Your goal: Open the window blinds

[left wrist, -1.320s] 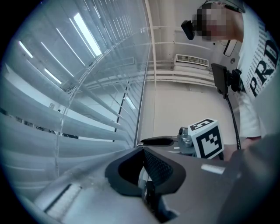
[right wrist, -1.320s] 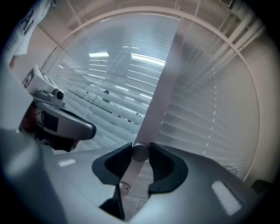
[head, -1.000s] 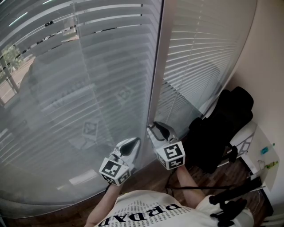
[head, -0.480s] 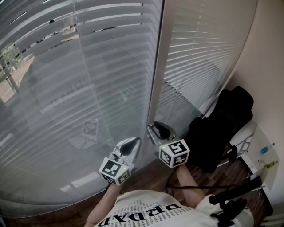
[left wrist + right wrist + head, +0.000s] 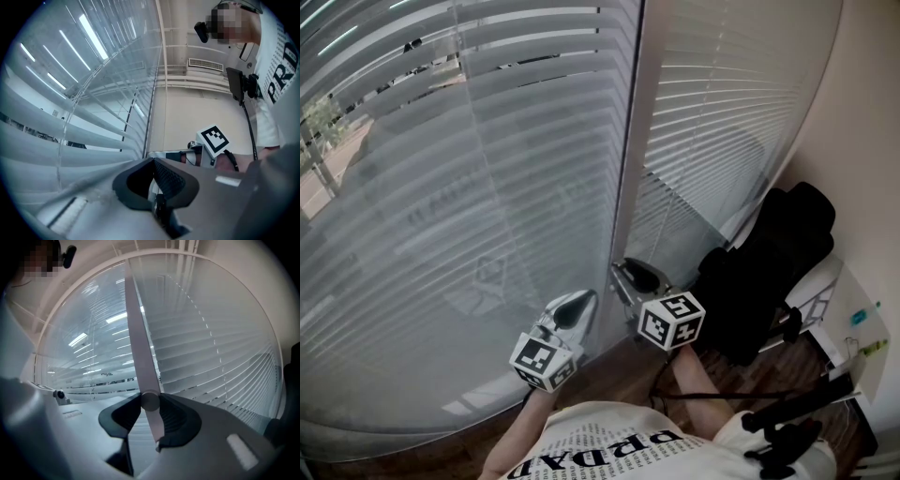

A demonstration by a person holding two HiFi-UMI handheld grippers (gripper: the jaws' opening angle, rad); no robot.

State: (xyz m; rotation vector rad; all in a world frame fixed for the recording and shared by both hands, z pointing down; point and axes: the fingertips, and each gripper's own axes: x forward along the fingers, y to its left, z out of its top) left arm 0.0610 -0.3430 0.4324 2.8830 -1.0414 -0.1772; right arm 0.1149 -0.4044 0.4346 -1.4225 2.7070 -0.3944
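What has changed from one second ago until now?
The right gripper, shut on the blind's wand, has rolled in place, so its marker cube has turned. The left blind's slats seem tilted slightly further. The left gripper and the right blind stayed as they were.

Left gripper (image 5: 579, 300) closed, right gripper (image 5: 633, 273) clamping wand (image 5: 138, 345)

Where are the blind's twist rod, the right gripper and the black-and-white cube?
twist rod (image 5: 138, 333): right gripper view, on its shaft above the jaws.
right gripper (image 5: 633, 274): head view, midway between its fingertips.
black-and-white cube (image 5: 672, 320): head view, on its marker face.
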